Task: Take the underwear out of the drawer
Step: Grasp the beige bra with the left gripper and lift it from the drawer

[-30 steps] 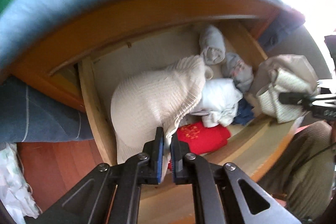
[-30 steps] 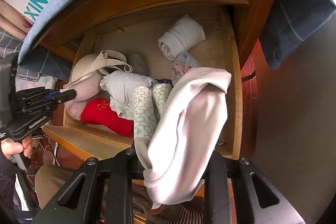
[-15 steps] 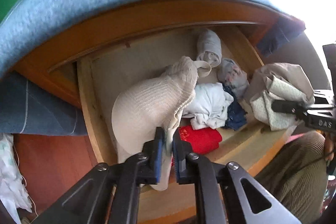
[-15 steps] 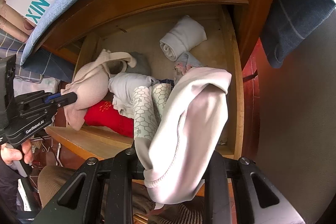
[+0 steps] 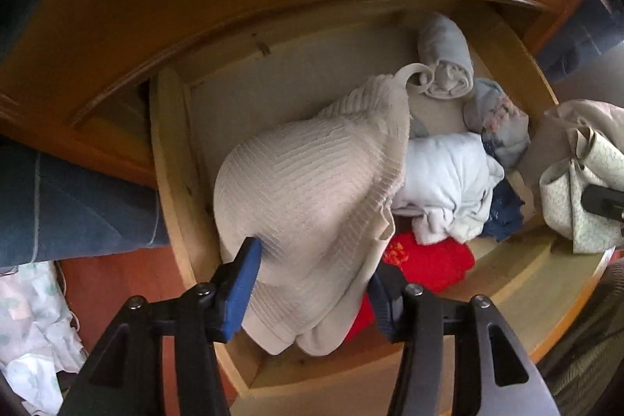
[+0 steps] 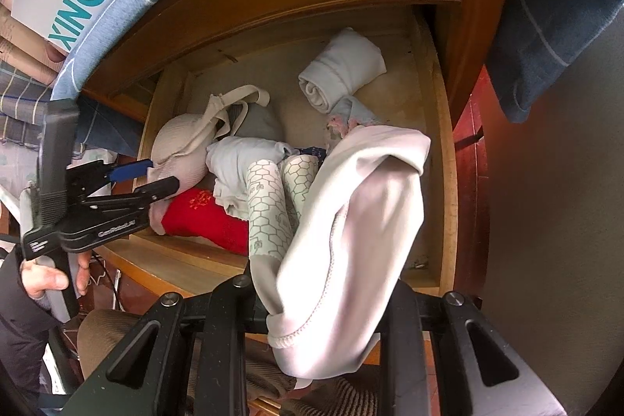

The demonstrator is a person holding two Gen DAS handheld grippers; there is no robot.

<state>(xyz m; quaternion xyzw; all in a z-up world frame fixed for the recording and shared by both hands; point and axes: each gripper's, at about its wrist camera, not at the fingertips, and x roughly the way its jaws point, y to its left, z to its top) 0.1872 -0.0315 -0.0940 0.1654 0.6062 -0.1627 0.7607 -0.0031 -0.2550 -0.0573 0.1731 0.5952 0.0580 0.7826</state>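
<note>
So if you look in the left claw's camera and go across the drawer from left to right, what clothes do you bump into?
Beige ribbed bra → red cloth → pale blue-white bundle → dark blue cloth → the white patterned garment at the right edge, outside the drawer.
</note>
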